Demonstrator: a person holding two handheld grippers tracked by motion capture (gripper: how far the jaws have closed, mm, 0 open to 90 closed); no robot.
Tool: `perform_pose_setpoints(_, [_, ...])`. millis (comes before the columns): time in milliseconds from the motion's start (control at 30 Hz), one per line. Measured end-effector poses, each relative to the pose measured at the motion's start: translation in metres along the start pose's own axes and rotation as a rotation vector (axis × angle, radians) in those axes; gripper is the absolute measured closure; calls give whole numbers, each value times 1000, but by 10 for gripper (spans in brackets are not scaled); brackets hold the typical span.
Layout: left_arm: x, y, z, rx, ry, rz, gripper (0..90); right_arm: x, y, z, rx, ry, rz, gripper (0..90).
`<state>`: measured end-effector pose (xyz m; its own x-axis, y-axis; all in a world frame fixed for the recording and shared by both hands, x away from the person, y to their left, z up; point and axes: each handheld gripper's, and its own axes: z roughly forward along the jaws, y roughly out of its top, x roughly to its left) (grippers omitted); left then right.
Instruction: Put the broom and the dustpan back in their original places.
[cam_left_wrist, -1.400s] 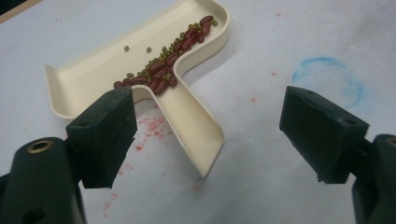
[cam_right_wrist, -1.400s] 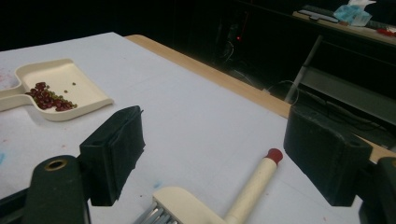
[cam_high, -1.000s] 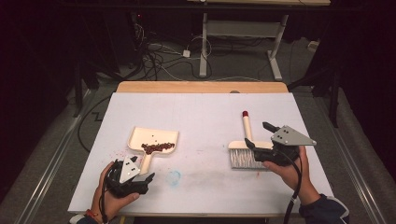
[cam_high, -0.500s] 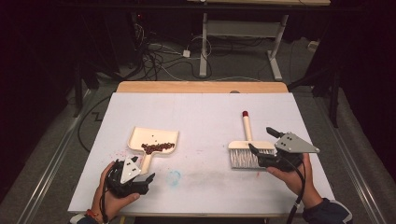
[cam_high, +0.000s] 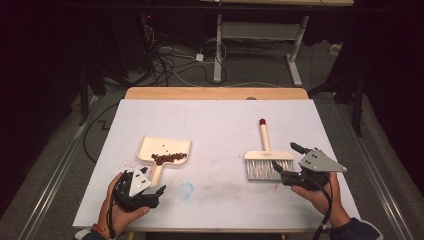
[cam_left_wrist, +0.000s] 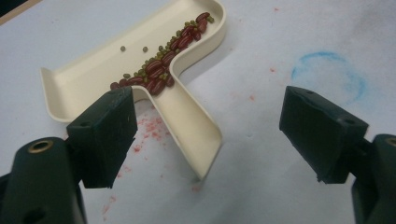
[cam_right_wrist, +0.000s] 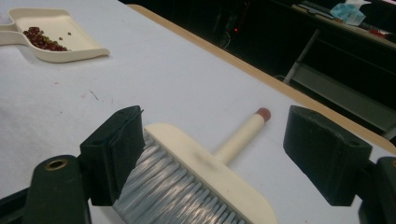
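Dustpan (cam_high: 165, 151) sits on the left part of the white table (cam_high: 220, 125), cream plastic, handle pointing back toward the person. Red & green beans (cam_high: 169, 158) lie in a heap along its rear wall by the handle root, w/ a couple of loose green ones further up the pan floor. Left gripper (cam_high: 159, 192) is held in the person's left hand (cam_high: 117, 210) just behind the handle end, jaws spread wide, nothing between them; in the left gripper view the handle tip lies in the gap betw. the two black pads, nearer the left one, not touched by either. Faint red smears on the table beside the handle, & a blue scribbled ring (cam_left_wrist: 329, 74) off to one side.

Brush (cam_high: 267, 160) lies flat on the right part of the table, well apart from the dustpan, bristles toward the person, cream handle w/ red tip pointing away. Right gripper (cam_high: 282, 160), in the right hand (cam_high: 320, 192), sits just beside the brush head on its right, jaws wide apart & empty. In the right gripper view one pad is right by the corner of the bristles; can't tell if it touches. Other pad is well clear of the brush handle
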<state>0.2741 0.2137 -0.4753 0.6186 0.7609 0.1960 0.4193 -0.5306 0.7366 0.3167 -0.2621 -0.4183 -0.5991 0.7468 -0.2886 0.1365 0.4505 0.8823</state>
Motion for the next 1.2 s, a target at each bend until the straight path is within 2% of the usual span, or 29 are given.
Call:
perform_pose_setpoints(200, [0,0,1,4,-1,5,188,1,-9,-5,13,-5,-11,205])
perform_pose_setpoints(400, [0,1,1,2,-3,6,188,2,-20,-9,23,0,-1,205])
perform_pose_setpoints(633, [0,2,3,1,-12,5,188,6,-34,-13,52,6,4,205])
perform_pose_setpoints(733, [0,2,4,1,-14,5,188,9,-41,-14,63,18,26,205])
perform_pose_setpoints(933, [-1,4,3,-10,-18,10,188,16,-54,-17,93,21,16,205])
perform_pose_setpoints(1000, [-1,3,4,-10,-16,10,188,18,-56,-18,100,20,6,205])
perform_pose_setpoints(1067, [0,3,3,-7,-16,8,188,18,-58,-19,98,28,21,205])
perform_pose_setpoints(1200, [0,3,3,-7,-15,6,188,19,-58,-18,98,32,19,205])
